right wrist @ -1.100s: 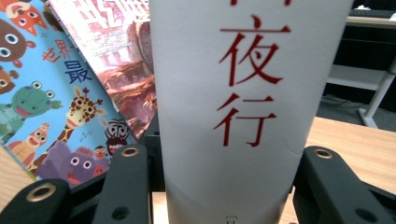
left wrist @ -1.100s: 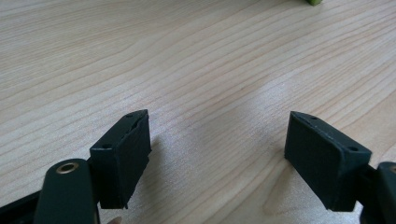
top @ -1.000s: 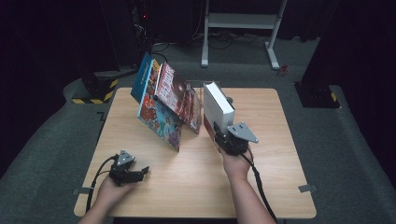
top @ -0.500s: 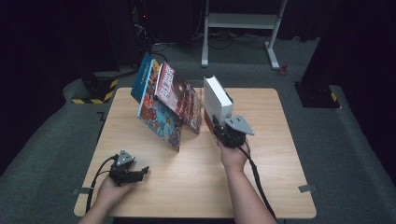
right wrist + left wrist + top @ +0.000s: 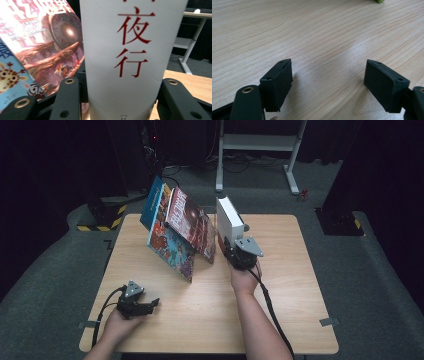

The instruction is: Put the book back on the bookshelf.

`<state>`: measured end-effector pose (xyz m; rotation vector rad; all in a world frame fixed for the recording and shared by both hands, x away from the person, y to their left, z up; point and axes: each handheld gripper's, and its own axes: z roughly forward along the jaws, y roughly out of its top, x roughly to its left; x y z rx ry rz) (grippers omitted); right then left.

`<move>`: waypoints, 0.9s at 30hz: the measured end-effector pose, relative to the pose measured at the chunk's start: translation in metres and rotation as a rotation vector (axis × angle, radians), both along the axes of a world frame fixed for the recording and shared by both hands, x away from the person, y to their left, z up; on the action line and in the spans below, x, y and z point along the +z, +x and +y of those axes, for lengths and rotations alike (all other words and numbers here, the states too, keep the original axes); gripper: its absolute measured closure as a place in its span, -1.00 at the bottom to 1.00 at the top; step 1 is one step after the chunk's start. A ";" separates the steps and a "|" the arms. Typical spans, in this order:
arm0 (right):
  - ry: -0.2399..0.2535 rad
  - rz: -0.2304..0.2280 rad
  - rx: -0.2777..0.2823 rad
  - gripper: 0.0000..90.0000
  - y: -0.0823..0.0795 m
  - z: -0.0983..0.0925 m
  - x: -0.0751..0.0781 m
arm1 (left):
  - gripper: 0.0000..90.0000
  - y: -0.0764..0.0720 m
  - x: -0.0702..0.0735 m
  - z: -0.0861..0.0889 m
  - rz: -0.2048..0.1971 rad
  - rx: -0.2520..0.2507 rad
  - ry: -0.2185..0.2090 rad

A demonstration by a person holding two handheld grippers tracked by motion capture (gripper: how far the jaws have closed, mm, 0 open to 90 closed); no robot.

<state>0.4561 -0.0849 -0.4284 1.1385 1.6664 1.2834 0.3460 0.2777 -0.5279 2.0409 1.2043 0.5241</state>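
Nearest, at the front left of the wooden table (image 5: 280, 315), the left gripper (image 5: 150, 305) lies low over the bare wood in the person's left hand (image 5: 117, 325), where it was a second ago. In the left gripper view its two black pads (image 5: 278, 83) stand spread wide with only tabletop between them.

Further in, near the middle of the table, the right gripper (image 5: 231, 254) pinches a thick white book (image 5: 229, 220) by its lower end, one jaw on each cover, and the right hand (image 5: 245, 277) holds it from behind. The book stands upright on the wood, spine toward the gripper. The right gripper view shows the spine (image 5: 130, 57) close up between the two jaws, with red Chinese characters running down it; the lower two read 夜行. Compared with a second ago, the white book and the gripper have slid left, nearer the other books, and the grip is unchanged.

Just beside the white book, to its left, a red magazine (image 5: 192, 225) leans back, its cover showing a glowing round machine and pale title lettering too cropped to read. A blue picture book (image 5: 170, 247) with cartoon animals, a giraffe and a zebra among them, leans in front of it. Behind these a plain blue book (image 5: 151, 202) leans at the far left.
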 end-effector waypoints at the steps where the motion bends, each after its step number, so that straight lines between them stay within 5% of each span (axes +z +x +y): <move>1: -0.004 -0.001 -0.004 0.21 0.003 0.001 -0.001 | -0.49 0.000 0.000 0.000 0.000 0.000 0.000; 11: -0.034 -0.007 -0.043 0.21 0.028 0.014 -0.009 | -0.49 0.000 0.000 0.000 0.001 0.000 -0.002; 27: -0.015 0.013 -0.077 0.21 0.056 0.022 -0.016 | -0.48 -0.001 0.000 0.000 0.000 0.001 0.000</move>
